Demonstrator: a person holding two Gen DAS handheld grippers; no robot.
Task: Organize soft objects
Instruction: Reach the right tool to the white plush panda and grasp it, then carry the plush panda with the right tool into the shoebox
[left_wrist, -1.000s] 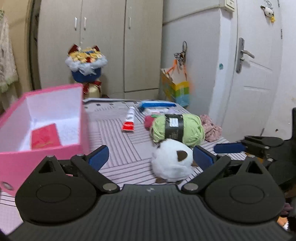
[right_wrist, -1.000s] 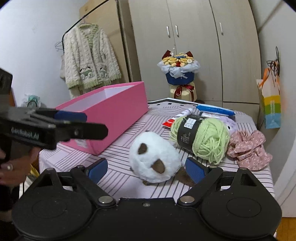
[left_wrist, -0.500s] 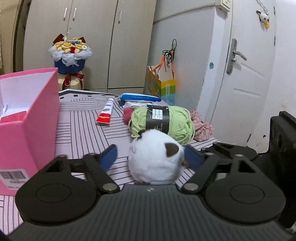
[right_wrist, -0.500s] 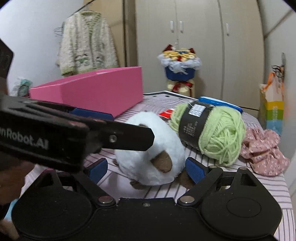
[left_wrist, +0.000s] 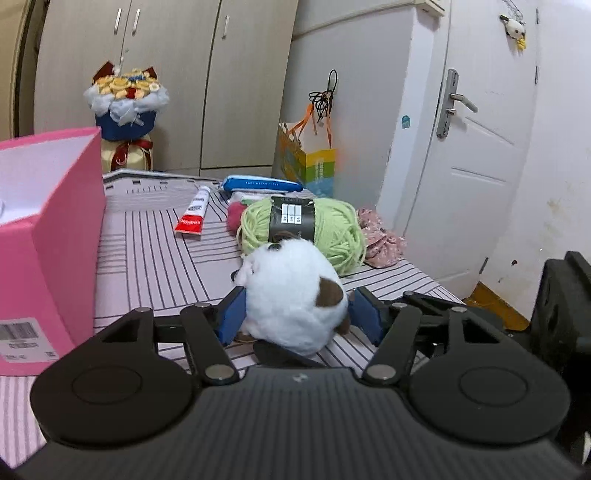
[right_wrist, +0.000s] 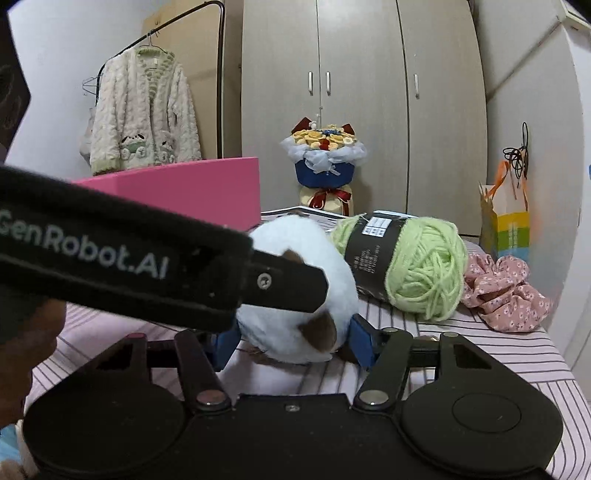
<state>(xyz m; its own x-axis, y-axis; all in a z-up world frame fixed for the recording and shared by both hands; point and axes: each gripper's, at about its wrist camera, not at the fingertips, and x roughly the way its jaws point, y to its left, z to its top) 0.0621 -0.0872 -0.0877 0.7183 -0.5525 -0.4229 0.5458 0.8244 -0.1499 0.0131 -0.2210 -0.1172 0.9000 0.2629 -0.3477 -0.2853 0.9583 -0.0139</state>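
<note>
On the striped surface (left_wrist: 155, 254), near its front edge: white plush toy (left_wrist: 295, 295) with brown patches, pinched on both flanks by blue pads (left_wrist: 231, 319) of left hand-held gripper (left_wrist: 295, 317). Same toy (right_wrist: 295, 295) also squeezed between pads of right hand-held gripper (right_wrist: 295, 341), left tool's black arm crossing above it in right wrist view. Just behind toy, touching or nearly so: green yarn ball (left_wrist: 306, 230) with black label. Beside yarn, at right: pink floral scrunchie (right_wrist: 502, 291). Left of toy: pink box (left_wrist: 51, 236), open. Farther back: red-and-white tube (left_wrist: 194, 216) and blue pouch (left_wrist: 258, 183).
</note>
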